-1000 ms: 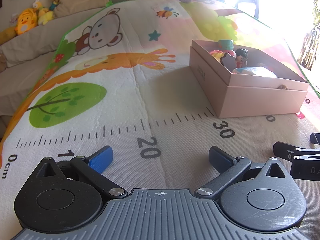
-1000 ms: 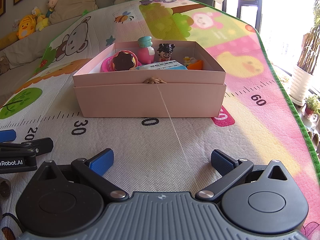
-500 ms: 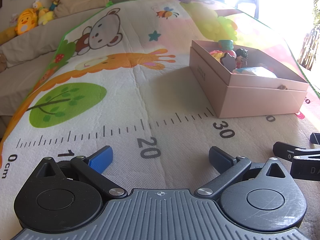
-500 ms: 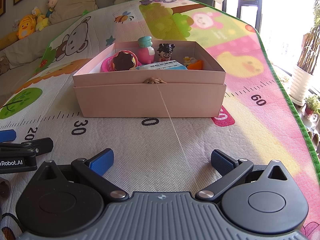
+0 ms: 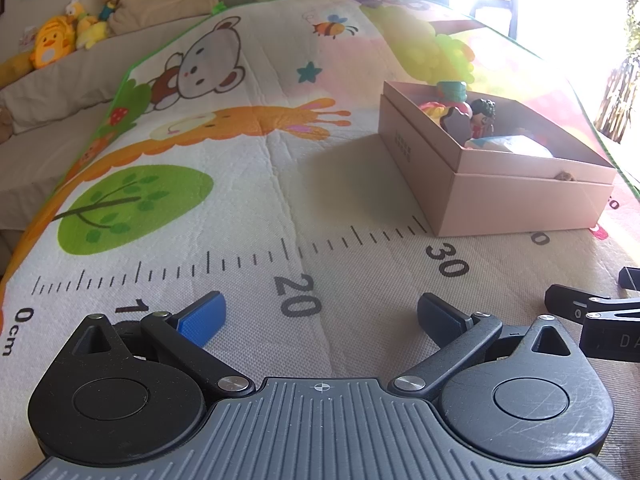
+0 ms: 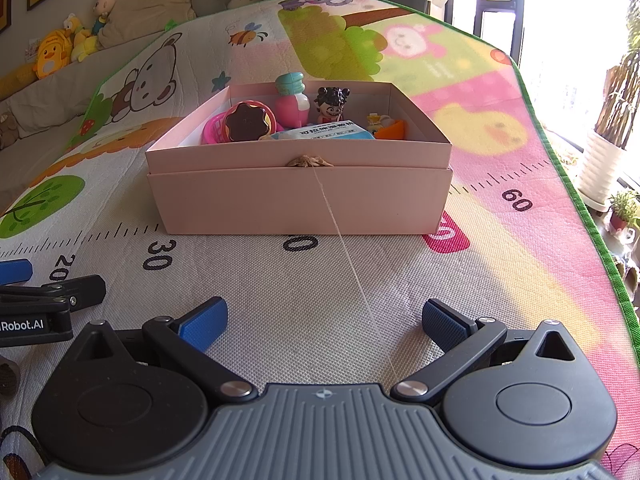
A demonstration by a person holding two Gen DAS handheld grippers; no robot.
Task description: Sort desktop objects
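Sunlit play mat (image 6: 500, 132) carried the pink box (image 6: 300, 196) straight ahead of the right gripper (image 6: 322, 318), nearer than the left gripper (image 5: 320, 314); both jaws stood apart, empty.

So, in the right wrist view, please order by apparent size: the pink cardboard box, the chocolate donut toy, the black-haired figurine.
1. Pink cardboard box, by far largest.
2. Chocolate donut toy.
3. Black-haired figurine, only slightly smaller; it stands farther back, so this is unsure.
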